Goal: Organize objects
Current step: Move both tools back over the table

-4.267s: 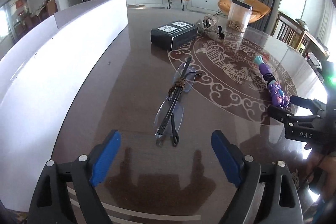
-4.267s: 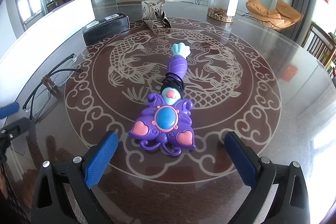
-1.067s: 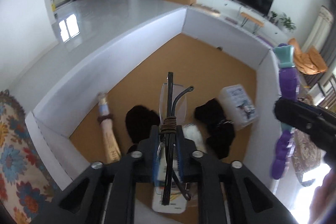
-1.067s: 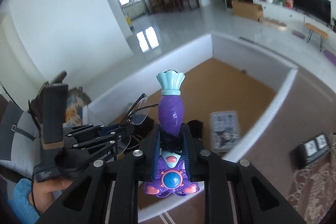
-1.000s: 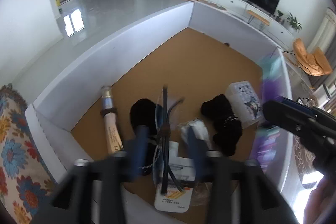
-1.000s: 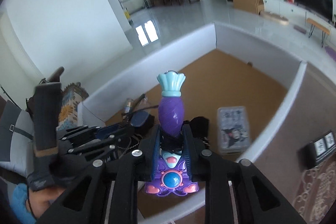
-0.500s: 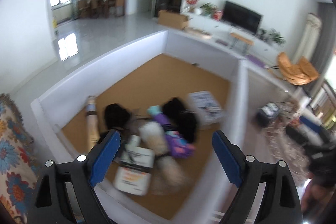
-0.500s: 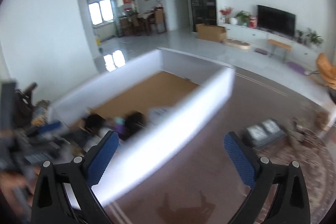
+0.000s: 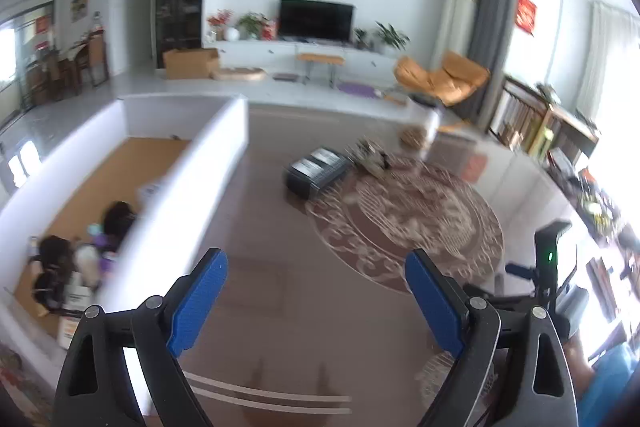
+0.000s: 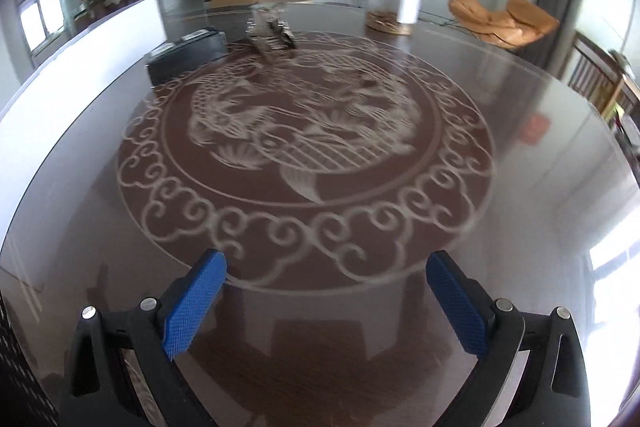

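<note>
My left gripper (image 9: 316, 291) is open and empty above the dark table near the white box (image 9: 188, 195). The box has a cork-brown floor and holds several dropped things, blurred, among them dark bundles (image 9: 52, 263) and the purple toy (image 9: 105, 255). My right gripper (image 10: 326, 297) is open and empty over the table's fish medallion (image 10: 304, 143). A black rectangular box (image 9: 316, 171) (image 10: 186, 55) and a grey-brown hair claw clip (image 9: 374, 159) (image 10: 272, 31) lie on the far part of the table.
A clear jar (image 10: 394, 1) with brown contents stands at the table's far side. The other handheld gripper (image 9: 548, 279) shows at the right of the left wrist view. The white box wall (image 10: 80, 67) runs along the table's left edge.
Both grippers opened and dropped the glasses and the purple toy into the white box. Both then swung right, away from the box, back over the table.
</note>
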{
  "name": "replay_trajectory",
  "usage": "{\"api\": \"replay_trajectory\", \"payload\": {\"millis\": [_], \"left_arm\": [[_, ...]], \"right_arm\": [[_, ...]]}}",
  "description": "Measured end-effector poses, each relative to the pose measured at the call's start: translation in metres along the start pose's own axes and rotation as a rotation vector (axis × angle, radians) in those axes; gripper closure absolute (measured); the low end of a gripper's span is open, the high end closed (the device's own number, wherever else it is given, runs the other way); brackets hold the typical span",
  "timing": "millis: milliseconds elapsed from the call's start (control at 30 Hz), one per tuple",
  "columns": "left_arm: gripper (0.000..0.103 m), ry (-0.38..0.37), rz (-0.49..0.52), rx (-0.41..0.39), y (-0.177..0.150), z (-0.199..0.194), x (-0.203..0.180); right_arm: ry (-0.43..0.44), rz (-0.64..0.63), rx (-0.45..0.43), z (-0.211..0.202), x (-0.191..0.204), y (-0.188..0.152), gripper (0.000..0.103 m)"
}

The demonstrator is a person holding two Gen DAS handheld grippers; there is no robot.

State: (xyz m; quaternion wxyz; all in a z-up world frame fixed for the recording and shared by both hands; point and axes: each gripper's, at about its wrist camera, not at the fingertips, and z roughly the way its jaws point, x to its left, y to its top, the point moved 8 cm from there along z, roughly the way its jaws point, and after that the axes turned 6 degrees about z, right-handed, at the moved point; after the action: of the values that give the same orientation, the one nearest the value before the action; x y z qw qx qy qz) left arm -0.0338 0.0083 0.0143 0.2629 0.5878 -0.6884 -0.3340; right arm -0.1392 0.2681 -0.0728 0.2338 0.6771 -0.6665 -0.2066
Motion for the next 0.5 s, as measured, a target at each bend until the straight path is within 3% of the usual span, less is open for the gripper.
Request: {"api": "replay_trajectory", "payload": {"millis": [200,500], "left_arm": [[0.012,-0.018,0.072,0.1,-0.036,0.035,-0.036],[0.012,-0.022,0.064,0.201,-0.069,0.065,-0.036]], "right_arm": [[0.007,0.011,-0.038,-0.005,0.001,-0.001,0.002],[-0.001,0.0,-0.004,0.01,0.005,-0.002,0.002]]}}
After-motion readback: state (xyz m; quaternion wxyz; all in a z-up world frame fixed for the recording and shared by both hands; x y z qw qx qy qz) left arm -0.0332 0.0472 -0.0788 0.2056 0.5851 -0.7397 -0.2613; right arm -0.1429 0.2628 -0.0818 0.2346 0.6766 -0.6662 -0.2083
